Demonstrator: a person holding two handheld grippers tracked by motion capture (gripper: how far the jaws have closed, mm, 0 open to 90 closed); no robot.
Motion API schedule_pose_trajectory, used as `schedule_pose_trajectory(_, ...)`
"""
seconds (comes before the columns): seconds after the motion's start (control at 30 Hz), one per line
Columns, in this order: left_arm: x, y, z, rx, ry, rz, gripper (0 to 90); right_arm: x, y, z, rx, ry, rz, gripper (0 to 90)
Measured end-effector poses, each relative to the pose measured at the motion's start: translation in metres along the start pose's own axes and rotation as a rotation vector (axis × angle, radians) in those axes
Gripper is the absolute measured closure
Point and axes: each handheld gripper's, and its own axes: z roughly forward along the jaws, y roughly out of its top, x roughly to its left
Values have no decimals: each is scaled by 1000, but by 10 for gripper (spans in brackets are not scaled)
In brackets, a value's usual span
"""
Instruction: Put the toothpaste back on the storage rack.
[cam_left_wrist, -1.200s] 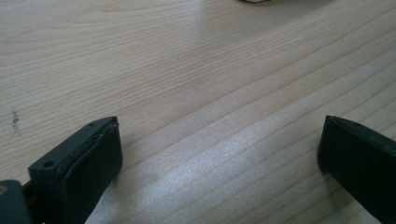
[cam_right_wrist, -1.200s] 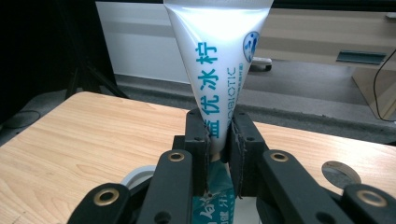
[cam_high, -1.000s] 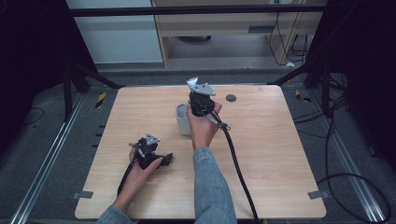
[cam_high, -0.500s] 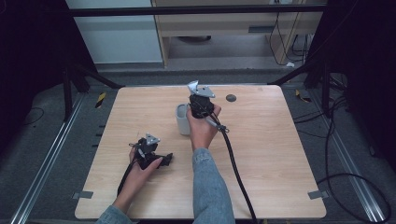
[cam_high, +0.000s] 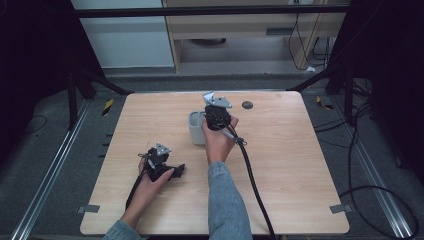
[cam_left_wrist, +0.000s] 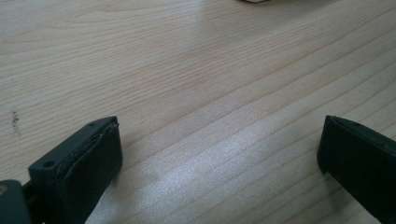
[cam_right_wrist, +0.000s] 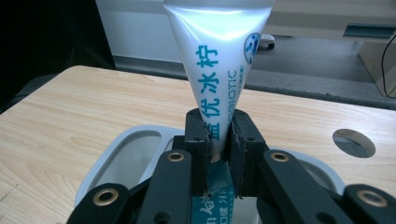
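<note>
Your table (cam_left_wrist: 196, 93) is pale wood-grain with a smooth, faintly sheened top; the tube (cam_right_wrist: 219, 60) in your right gripper (cam_right_wrist: 219, 154) looks glossy silver plastic with blue print; the holder (cam_right_wrist: 116, 158) below looks smooth pale-grey plastic; your left gripper (cam_left_wrist: 219, 154) has matt black pads (cam_left_wrist: 98, 158).

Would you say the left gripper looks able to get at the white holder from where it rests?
Probably yes: the left gripper lies open, bare tabletop toward the white holder, though the right gripper hovers above it.
</note>
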Motion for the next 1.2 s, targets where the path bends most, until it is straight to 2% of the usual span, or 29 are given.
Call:
schedule_pose_trajectory(0.53,0,0,0,0,0,-1,0,0,-4,2,20,1,-1,789)
schedule_pose_trajectory(1.2,0,0,0,0,0,-1,0,6,-5,4,45,19,-36,781)
